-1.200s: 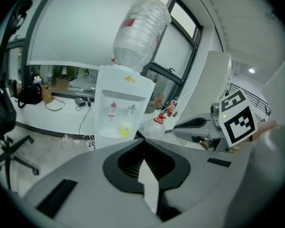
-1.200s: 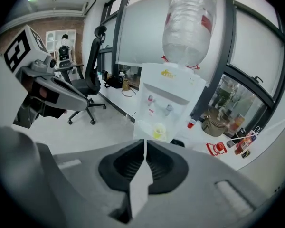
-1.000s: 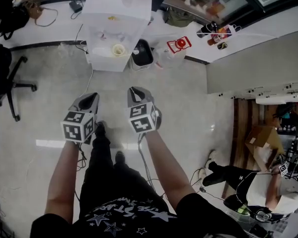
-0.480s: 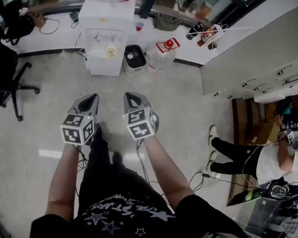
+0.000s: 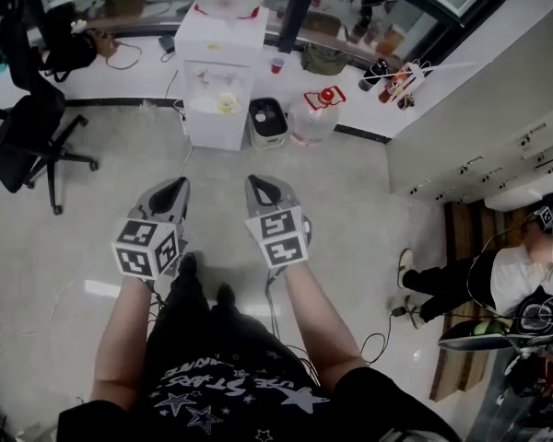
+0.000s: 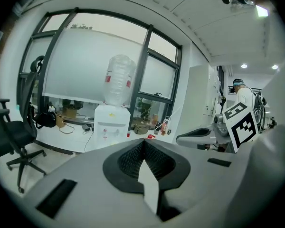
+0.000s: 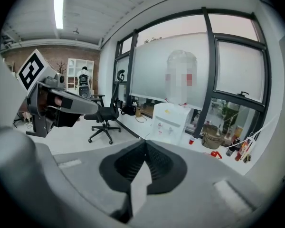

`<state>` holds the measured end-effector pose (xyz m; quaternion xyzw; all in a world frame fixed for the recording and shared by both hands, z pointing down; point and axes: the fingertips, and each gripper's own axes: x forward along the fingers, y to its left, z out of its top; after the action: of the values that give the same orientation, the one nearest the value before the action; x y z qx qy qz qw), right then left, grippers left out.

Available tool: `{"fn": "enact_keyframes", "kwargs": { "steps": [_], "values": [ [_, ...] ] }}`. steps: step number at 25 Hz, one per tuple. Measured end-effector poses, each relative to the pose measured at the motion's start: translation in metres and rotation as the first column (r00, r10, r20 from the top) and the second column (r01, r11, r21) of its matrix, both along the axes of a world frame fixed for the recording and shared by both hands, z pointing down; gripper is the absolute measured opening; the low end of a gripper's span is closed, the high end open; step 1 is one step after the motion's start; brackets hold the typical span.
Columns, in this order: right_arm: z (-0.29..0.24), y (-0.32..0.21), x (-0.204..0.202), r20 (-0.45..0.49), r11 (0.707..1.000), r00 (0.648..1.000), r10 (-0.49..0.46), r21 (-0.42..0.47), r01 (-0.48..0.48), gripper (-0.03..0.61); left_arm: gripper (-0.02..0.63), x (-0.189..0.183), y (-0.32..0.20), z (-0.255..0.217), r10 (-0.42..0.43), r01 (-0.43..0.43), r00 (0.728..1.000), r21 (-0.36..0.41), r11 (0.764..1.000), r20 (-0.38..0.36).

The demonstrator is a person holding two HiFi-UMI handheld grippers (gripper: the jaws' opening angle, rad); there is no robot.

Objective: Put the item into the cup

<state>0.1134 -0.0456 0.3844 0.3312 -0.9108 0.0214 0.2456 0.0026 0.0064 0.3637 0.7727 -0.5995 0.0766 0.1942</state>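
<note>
Both grippers are held side by side at waist height over the floor, pointing toward a white water dispenser (image 5: 223, 72). My left gripper (image 5: 170, 191) is shut with nothing in it; its ribbed pads meet at the tip of the left gripper (image 6: 143, 141). My right gripper (image 5: 263, 189) is shut and empty too, and in its own view the right gripper (image 7: 145, 140) points at the dispenser (image 7: 171, 120). A small red cup (image 5: 276, 64) stands on the white ledge just right of the dispenser. No item for the cup can be made out.
A black office chair (image 5: 32, 136) stands at the left. A dark bin (image 5: 268, 120) and a clear bag with a red thing (image 5: 315, 109) sit by the dispenser's right. A grey cabinet (image 5: 479, 109) and a seated person (image 5: 498, 284) fill the right side.
The head view has swung, so the dispenser and the ledge behind it show more fully and the chair comes in at left. Both grippers stay shut, side by side.
</note>
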Motion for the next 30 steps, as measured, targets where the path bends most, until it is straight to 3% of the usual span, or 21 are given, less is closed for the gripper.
{"fn": "enact_keyframes", "kwargs": {
  "steps": [13,30],
  "values": [
    [-0.024,0.025,-0.006,0.045,0.999,0.998,0.041,0.027,-0.042,0.0,0.005,0.001,0.018,-0.023,0.043,-0.042,0.999,0.062,0.997,-0.012],
    [-0.047,0.14,-0.04,0.053,0.993,0.994,0.097,0.061,-0.1,0.0,0.005,-0.035,0.13,-0.033,0.104,-0.102,0.994,0.075,0.992,-0.033]
  ]
}}
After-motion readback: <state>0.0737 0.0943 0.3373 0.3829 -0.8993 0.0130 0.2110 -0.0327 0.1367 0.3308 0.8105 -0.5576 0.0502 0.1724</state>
